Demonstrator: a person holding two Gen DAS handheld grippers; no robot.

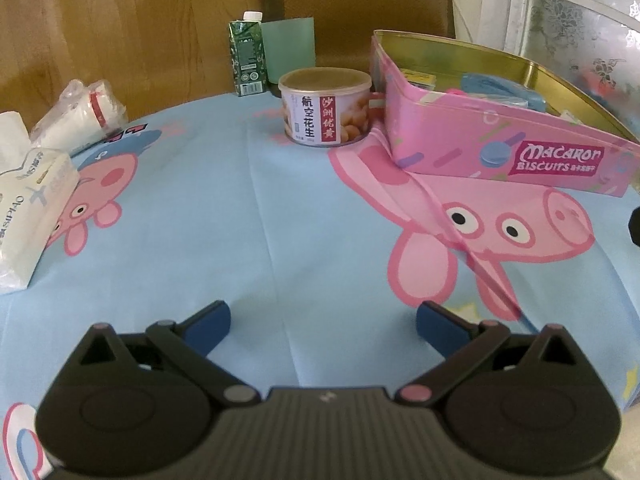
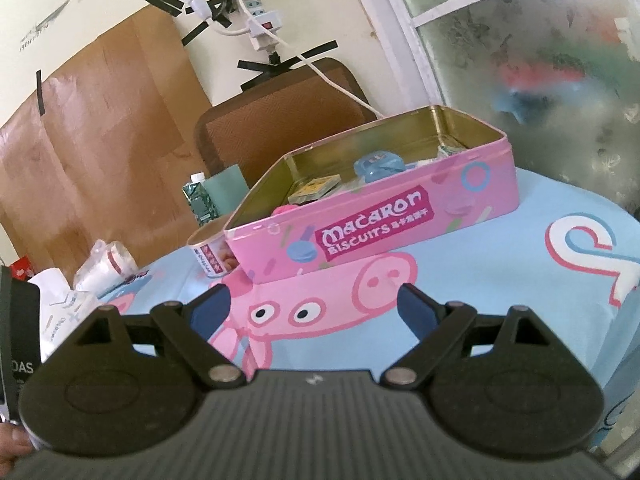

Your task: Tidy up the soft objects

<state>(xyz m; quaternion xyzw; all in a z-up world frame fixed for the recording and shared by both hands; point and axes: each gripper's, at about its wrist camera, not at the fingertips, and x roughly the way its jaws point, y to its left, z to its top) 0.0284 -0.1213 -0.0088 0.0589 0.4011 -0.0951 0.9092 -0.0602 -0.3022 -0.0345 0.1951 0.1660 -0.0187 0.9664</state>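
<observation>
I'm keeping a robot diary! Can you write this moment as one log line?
left hand-held gripper: open, empty | right hand-held gripper: open, empty | pink tin: lid off, small items inside | tissue pack: on cloth, untouched

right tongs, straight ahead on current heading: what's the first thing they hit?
Most likely the pink biscuit tin. The right tongs are open and empty, with only bare tablecloth between them and the tin's long printed side. Depth is unclear in the fisheye view, and a downward tilt would meet the cloth first.
</observation>
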